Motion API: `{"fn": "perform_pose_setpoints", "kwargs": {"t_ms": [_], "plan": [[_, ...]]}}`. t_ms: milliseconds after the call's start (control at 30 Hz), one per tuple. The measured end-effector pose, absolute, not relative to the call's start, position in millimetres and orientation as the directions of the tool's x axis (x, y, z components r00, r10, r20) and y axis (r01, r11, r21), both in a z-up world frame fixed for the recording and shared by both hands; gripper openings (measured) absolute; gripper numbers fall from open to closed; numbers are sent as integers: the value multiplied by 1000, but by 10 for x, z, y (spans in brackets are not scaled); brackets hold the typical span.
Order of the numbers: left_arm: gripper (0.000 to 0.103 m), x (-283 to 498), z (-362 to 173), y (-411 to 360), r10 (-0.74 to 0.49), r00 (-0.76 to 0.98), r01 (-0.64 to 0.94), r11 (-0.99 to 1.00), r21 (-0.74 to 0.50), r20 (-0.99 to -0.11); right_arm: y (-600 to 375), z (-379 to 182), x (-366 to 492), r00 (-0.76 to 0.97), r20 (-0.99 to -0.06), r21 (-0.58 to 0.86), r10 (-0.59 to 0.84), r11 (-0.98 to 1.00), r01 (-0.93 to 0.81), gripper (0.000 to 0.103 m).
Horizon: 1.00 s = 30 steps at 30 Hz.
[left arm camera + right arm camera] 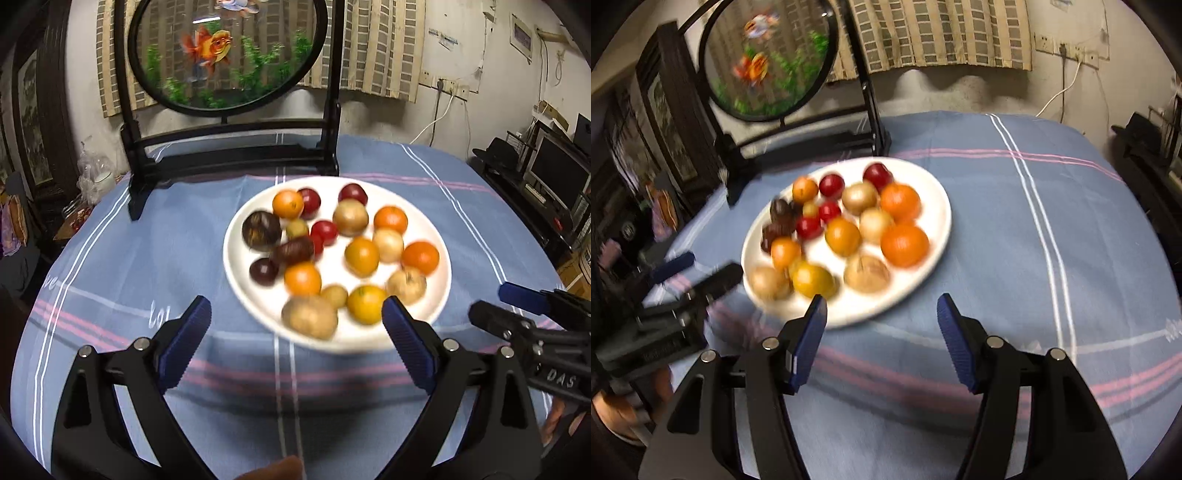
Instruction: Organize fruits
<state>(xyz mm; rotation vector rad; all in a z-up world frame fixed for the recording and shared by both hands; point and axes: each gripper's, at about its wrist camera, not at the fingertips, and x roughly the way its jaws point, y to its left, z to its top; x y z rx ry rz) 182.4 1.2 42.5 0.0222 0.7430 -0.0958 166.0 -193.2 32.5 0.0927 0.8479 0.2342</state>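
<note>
Fruits lie loose on a white plate [236, 273], which sits on the worktop [110, 258] covered in a blue cloth with white and pink stripes. Oranges [420, 257] fill the right side and the near rim, red plums [352, 194] sit toward the far side, dark purple fruits [261, 229] cluster at the left, and pale tan fruits [309, 316] are scattered between them. Both views are somewhat blurred.

Just short of the plate's near edge, the left claw [295, 325] is spread wide with nothing between its blue pads. The right claw [882, 321] is beside it, parted and empty, over the cloth at the plate's near right edge. Behind the plate stands a dark-framed round goldfish screen [229, 55].
</note>
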Motion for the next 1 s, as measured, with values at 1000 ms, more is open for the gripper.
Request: {"fn": "perform_pose_setpoints", "kwargs": {"t_ms": [1000], "plan": [[101,665,-60,140,-42,682,95,995,31,-730,-1836,-229,686,615,-778,94,126,992,-85,101]]}}
